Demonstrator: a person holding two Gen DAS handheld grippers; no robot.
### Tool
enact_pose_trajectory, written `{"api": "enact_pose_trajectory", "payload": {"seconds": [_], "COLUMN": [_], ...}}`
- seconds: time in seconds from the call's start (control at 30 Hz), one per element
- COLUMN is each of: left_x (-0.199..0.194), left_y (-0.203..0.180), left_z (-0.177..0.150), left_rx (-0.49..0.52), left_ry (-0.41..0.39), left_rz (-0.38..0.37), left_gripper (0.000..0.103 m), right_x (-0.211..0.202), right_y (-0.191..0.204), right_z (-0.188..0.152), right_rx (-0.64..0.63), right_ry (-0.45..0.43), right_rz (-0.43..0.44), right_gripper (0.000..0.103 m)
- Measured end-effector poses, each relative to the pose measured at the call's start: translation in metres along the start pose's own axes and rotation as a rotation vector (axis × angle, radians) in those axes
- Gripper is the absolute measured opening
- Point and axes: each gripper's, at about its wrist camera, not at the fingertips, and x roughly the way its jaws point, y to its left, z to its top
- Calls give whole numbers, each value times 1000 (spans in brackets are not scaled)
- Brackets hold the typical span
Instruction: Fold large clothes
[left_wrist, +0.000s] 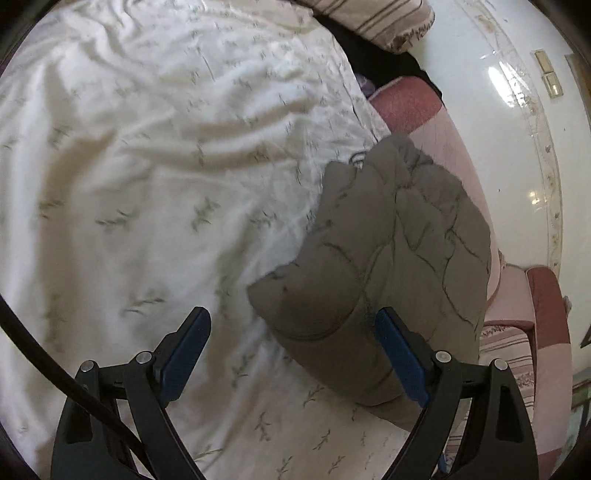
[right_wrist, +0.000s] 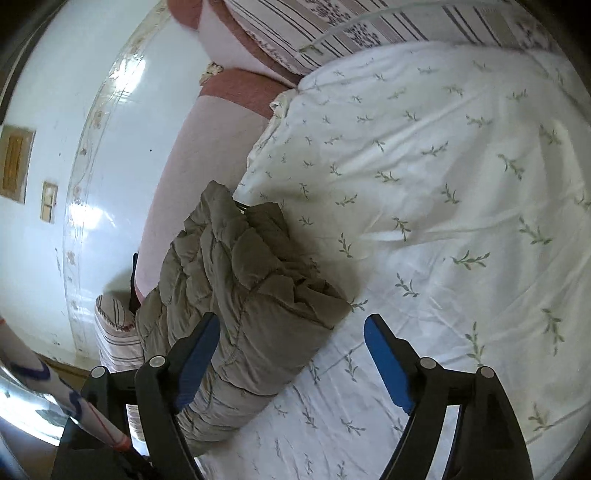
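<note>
Left wrist view: my left tool (left_wrist: 291, 325) was spread wide, nothing between its pads. The jacket (left_wrist: 388, 258) sat folded into a bundle at the bed (left_wrist: 147, 166) edge, just beyond the right pad.

Right wrist view: right tool (right_wrist: 291, 330) also gaped, clamping nothing; the jacket (right_wrist: 243, 295) lay partly behind its left pad, not pinched. I read that as released: the fold looked done, bundle parked near the edge.

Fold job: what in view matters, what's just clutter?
In play: jacket, folded; left gripper and right gripper, both open and empty.
Clutter: white sheet, striped pillow, pink blanket, floor.
</note>
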Motion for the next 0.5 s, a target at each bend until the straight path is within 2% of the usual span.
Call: {"api": "enact_pose_trajectory", "payload": {"seconds": [0.13,0.3,0.5], "left_x": [8,20,26], "left_y": [-8,-8,-10], "left_z": [0,0,3], "left_rx": [11,-5,2], "left_ry": [-16,8,-5], "left_rz": [-10,-31,-35], "left_gripper": [90,90,91], "right_x": [7,20,49], "right_y": [-3,-3,6], "right_z": [2,1,-6], "right_rx": [23,43,46], "right_ry": [7,19,56], "right_rz": [9,15,17], "right_gripper": [85,85,85]}}
